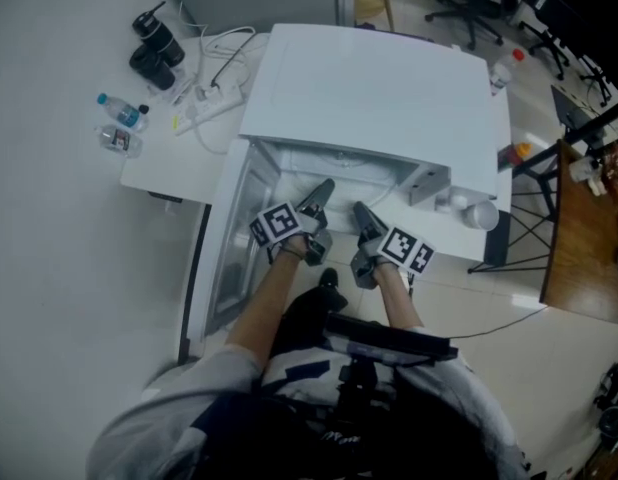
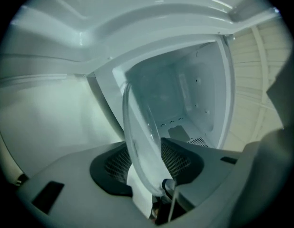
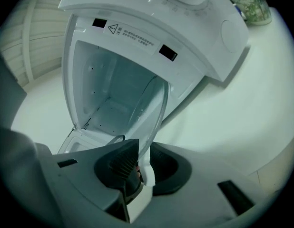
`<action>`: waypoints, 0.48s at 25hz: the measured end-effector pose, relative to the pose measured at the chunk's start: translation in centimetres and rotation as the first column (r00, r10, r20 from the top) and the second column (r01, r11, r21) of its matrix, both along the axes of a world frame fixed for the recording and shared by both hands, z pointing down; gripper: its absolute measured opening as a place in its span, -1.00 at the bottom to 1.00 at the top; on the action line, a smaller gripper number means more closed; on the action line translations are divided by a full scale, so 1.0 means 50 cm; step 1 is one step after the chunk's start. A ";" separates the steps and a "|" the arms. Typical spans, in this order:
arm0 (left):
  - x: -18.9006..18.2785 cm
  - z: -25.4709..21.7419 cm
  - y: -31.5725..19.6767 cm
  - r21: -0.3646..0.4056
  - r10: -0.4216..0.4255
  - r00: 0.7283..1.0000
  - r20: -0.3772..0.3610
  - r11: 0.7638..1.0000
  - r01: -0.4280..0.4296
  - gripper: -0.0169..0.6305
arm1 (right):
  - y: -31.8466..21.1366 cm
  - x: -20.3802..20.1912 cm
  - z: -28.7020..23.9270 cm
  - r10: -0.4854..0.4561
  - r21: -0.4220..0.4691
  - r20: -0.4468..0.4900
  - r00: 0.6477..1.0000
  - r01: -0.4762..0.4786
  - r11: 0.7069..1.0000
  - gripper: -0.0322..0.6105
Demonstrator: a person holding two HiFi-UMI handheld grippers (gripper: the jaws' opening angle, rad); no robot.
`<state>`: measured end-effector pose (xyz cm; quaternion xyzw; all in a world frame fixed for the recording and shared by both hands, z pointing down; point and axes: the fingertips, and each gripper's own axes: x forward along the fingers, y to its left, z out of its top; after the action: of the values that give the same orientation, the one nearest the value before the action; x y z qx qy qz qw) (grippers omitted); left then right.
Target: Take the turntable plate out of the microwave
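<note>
The white microwave [image 1: 369, 88] stands on a white table with its door [image 1: 227, 253] swung open to the left. Both grippers reach into its mouth. The clear glass turntable plate [image 2: 140, 137] stands on edge, lifted off the cavity floor [image 2: 180, 132]. My left gripper [image 2: 148, 161] is open: its mesh pads [image 2: 116, 163] stand wide of the plate's rim, which sits in the gap. My right gripper [image 3: 143, 161] is shut on the plate [image 3: 151, 108], its dark pads [image 3: 119, 163] pinching the lower rim. In the head view the left gripper [image 1: 317, 200] and right gripper [image 1: 361, 214] sit side by side.
Black cylinders [image 1: 154, 48], a water bottle [image 1: 119, 113] and white cables [image 1: 217, 73] lie on the table left of the microwave. A pale round object [image 1: 471, 210] sits by its right front corner. A wooden desk [image 1: 589, 238] and office chairs [image 1: 479, 8] stand farther right.
</note>
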<state>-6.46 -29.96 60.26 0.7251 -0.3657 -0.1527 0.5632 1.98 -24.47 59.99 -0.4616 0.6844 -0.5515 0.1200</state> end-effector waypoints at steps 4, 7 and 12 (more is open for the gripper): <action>-0.002 0.002 -0.012 -0.019 -0.043 0.998 -0.052 0.999 0.042 -0.44 | 0.029 -0.003 -0.005 -0.022 0.012 -0.008 1.000 0.023 1.000 -0.67; -0.005 0.015 -0.013 -0.075 -0.087 0.993 -0.078 0.994 0.082 -0.80 | 0.028 0.001 -0.001 -0.030 0.011 -0.034 0.999 0.030 0.999 -0.67; 0.000 0.016 -0.008 -0.082 -0.075 0.992 -0.102 0.994 0.066 -0.82 | 0.024 0.011 0.001 -0.057 0.025 -0.086 0.995 0.059 0.998 -0.59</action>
<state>-6.45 -30.36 61.05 0.6800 -0.3668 -0.1959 0.6039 2.52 -23.29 60.05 -0.4629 0.7095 -0.5251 0.0809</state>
